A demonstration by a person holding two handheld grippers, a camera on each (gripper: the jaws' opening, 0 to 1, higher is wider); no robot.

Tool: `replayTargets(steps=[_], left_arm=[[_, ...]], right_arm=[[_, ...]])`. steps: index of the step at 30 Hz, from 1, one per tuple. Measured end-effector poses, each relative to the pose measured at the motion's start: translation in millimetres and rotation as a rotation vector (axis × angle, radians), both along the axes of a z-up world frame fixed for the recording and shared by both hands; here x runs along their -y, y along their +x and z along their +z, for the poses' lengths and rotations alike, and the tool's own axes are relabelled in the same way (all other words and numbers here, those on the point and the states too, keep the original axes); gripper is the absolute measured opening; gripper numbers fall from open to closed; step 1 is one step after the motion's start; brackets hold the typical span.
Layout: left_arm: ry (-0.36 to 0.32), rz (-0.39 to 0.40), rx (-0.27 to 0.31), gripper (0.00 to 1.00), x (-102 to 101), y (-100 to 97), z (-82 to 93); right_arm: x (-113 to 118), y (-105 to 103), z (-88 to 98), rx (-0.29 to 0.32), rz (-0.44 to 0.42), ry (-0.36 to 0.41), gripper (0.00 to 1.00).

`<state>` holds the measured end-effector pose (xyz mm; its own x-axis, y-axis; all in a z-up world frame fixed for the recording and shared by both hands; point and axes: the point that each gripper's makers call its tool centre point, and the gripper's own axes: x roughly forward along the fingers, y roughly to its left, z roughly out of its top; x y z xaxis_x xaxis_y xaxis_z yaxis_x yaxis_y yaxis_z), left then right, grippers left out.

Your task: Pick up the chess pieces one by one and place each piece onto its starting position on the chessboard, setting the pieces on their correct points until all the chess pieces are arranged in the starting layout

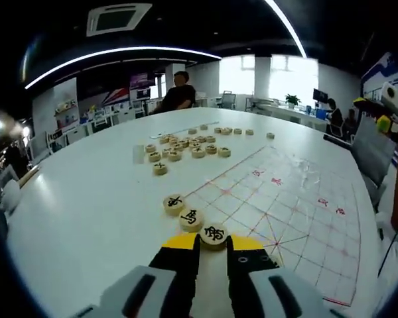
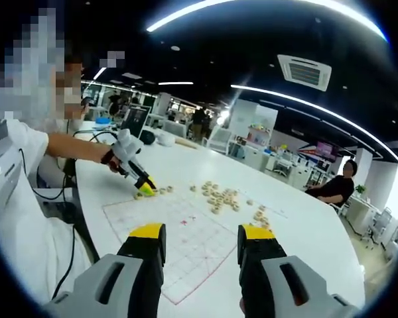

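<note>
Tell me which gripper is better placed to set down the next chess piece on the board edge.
Left. The left gripper is at the chessboard edge, with a chess piece at its tips beside two placed pieces. The right gripper is open, empty and above the table.

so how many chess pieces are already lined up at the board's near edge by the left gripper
3: one between the left gripper jaw tips, one beside it, and one farther along. The loose pile beyond isn't counted.
</note>
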<state>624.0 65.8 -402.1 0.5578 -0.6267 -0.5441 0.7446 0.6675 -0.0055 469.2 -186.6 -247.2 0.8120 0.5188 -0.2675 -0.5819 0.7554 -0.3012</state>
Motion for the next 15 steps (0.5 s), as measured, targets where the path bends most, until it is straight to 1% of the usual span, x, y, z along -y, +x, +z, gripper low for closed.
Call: replayTargets(steps=[2, 6, 7, 10, 13, 15], left_arm=[[0.002, 0.0, 0.0, 0.19, -1, -0.2, -0.6], [0.0, 0.005, -0.002, 0.27, -4, -2.5, 0.8], [-0.006, 0.006, -0.003, 0.28, -4, -3.6, 2.9], [-0.017, 0.01, 0.007, 0.37, -5, -3.8, 9.9], [-0.035, 0.024, 0.024, 0.4, -7, -1.1, 19.4], [-0.038, 0.03, 0.031, 0.47, -9, 0.5, 23.3]], right_arm=[[1, 0, -0.2, -0.001, -0.001, -0.001, 0.44], [3, 1, 0.4, -0.001, -0.005, 0.001, 0.44], [3, 2, 0.4, -0.001, -0.005, 0.001, 0.44], [2, 2, -0.4, -0.003, -0.002, 0.0, 0.44], [2, 2, -1.0, -0.005, -0.002, 0.0, 0.44], [2, 2, -0.7, -0.005, -0.003, 0.001, 0.44]])
